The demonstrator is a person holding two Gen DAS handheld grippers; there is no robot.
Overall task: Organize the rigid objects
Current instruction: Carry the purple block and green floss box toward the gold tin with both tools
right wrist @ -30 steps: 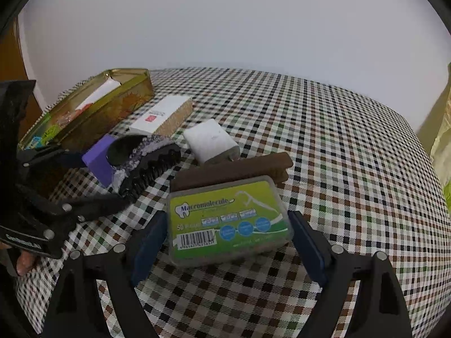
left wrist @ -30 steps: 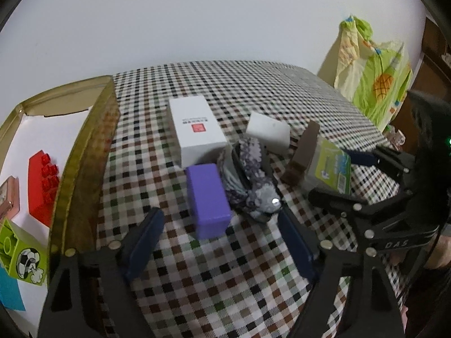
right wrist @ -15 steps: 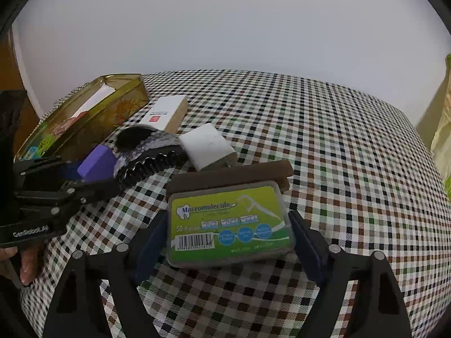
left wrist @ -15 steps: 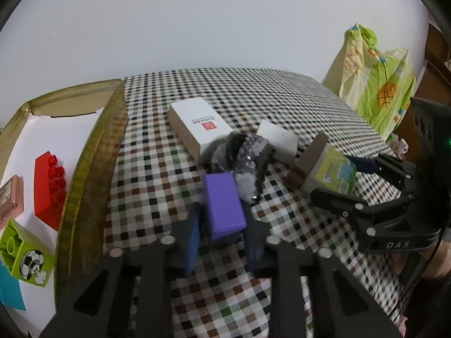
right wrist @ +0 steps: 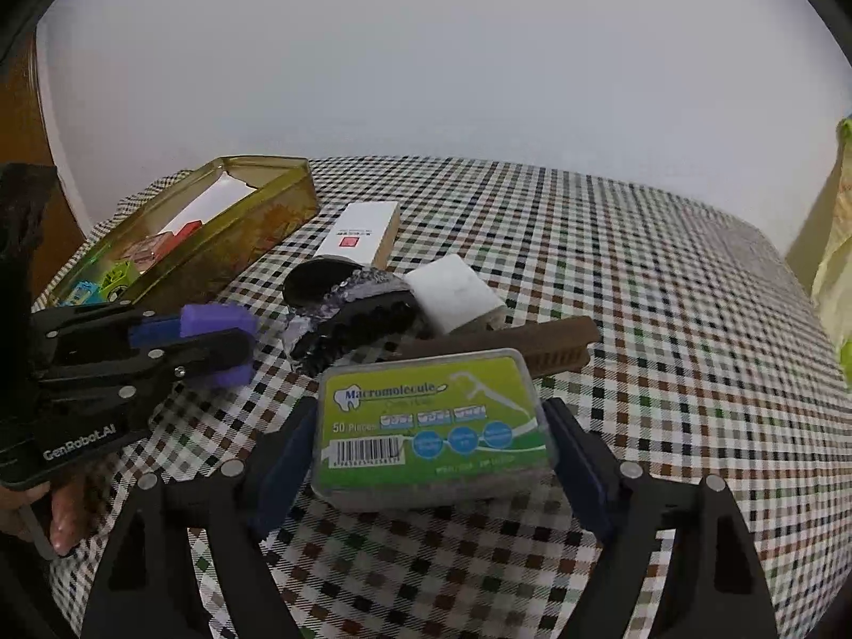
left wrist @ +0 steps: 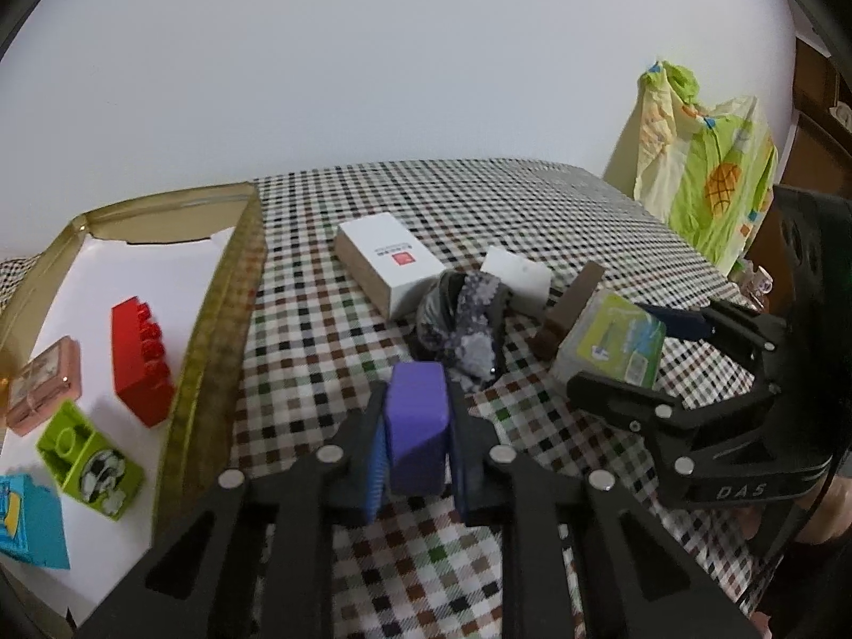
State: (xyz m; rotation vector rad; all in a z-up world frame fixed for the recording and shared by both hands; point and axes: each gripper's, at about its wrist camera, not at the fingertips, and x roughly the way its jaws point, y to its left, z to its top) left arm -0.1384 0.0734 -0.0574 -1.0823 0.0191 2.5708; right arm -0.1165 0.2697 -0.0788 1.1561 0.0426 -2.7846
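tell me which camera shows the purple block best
The left wrist view: the purple block sits centered and close, its top and front faces plain between the left gripper fingers. The right wrist view catches only slivers of the block at far left, mostly hidden by those fingers.

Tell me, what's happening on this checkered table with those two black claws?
A person is tidying small things into the gold tray. The left claw is shut on a purple block. The right claw sits around a green floss-pick box, touching both sides. A white box, a sequined hair clip and a brown bar wait on the tablecloth.
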